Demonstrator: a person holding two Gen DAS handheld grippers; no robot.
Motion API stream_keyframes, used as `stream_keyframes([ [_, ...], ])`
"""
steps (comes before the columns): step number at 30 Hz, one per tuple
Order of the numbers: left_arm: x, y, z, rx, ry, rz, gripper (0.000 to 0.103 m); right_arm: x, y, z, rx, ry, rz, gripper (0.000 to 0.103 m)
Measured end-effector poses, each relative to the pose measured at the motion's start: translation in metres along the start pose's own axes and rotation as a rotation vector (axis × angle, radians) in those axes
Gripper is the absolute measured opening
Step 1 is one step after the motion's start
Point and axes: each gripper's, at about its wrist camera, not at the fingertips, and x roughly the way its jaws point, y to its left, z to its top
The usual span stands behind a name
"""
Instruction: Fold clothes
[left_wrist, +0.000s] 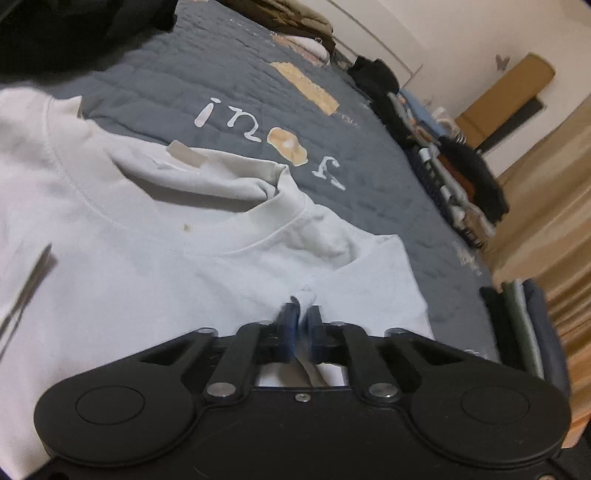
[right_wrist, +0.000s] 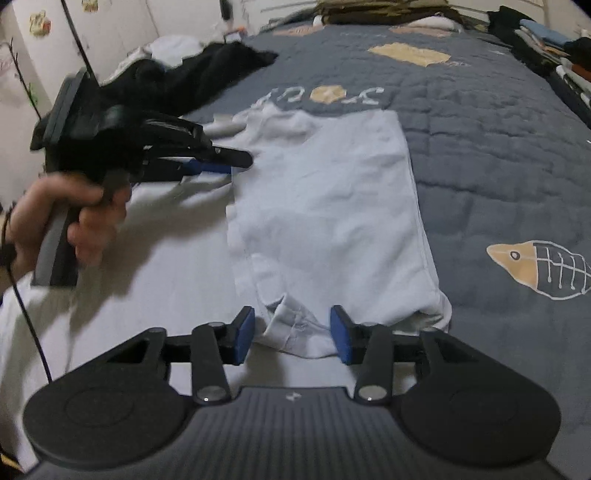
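Nearest the lens, the left claw (left_wrist: 301, 314) pinches a small tuft of the white shirt (left_wrist: 147, 258) spread on the bed (left_wrist: 221, 74). Low in its own view, the right claw (right_wrist: 291, 328) stands open around the hem. Both should lift together, evenly. Only the right view shows the folded-over side.

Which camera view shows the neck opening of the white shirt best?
The left wrist view: the white shirt lies close, with its collar and inner label clear. The right wrist view shows only the collar's far edge, partly behind the left gripper.
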Motion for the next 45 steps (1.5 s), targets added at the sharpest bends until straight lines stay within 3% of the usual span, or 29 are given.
stream_keyframes([
  [1, -0.003, -0.001, 0.003, 0.010, -0.020, -0.005, 0.004, -0.001, -0.001, -0.001, 0.005, 0.003, 0.008, 0.034],
  [3, -0.010, 0.002, 0.012, -0.002, -0.059, -0.023, 0.003, -0.006, -0.003, -0.002, 0.002, 0.012, 0.050, 0.017],
  [5, -0.010, 0.003, 0.017, -0.008, -0.059, -0.024, 0.003, -0.011, -0.002, -0.004, -0.012, 0.019, 0.080, 0.017],
  [8, 0.001, -0.002, 0.017, 0.041, 0.027, 0.023, 0.004, -0.007, 0.004, -0.006, -0.054, 0.043, 0.065, 0.017],
  [10, 0.000, 0.003, 0.014, -0.002, 0.038, 0.050, 0.011, -0.009, 0.004, -0.007, -0.056, 0.055, 0.073, 0.018],
  [12, -0.007, 0.012, 0.009, -0.064, 0.027, 0.032, 0.039, -0.015, 0.003, -0.006, -0.048, 0.058, 0.101, 0.021],
  [14, -0.013, 0.015, 0.006, -0.101, 0.025, -0.012, 0.044, -0.023, -0.001, -0.002, -0.009, 0.023, 0.138, 0.021],
  [18, -0.004, 0.006, -0.001, -0.104, 0.053, -0.041, 0.045, -0.033, -0.006, 0.009, 0.078, -0.148, 0.156, 0.022],
  [20, 0.003, 0.000, -0.005, -0.101, 0.053, -0.036, 0.043, -0.025, -0.004, 0.012, 0.091, -0.180, 0.156, 0.022],
  [22, 0.006, 0.000, -0.006, -0.103, 0.034, -0.038, 0.027, -0.010, 0.001, 0.013, 0.084, -0.111, 0.178, 0.022],
  [23, 0.007, 0.000, -0.006, -0.097, 0.024, -0.034, 0.009, -0.001, 0.004, 0.011, 0.067, -0.048, 0.199, 0.022],
  [28, 0.000, 0.008, -0.002, -0.086, -0.006, 0.012, 0.010, 0.018, 0.015, 0.002, -0.013, 0.107, 0.217, 0.022],
  [31, -0.006, 0.012, -0.004, -0.117, 0.034, -0.001, 0.019, 0.012, 0.004, 0.006, 0.066, 0.101, 0.254, 0.022],
  [35, -0.030, 0.007, -0.012, -0.063, 0.033, -0.006, 0.051, -0.012, -0.005, 0.012, 0.118, 0.017, 0.300, 0.022],
  [37, -0.046, 0.006, -0.016, -0.062, 0.020, -0.005, 0.054, -0.028, -0.011, 0.018, 0.171, -0.065, 0.379, 0.022],
  [41, -0.082, 0.001, -0.029, -0.030, 0.003, -0.003, 0.055, -0.030, -0.008, 0.026, 0.188, -0.214, 0.338, 0.033],
  [45, -0.124, -0.001, -0.050, 0.037, -0.015, 0.048, 0.061, 0.010, -0.011, 0.024, 0.192, -0.046, 0.155, 0.033],
])
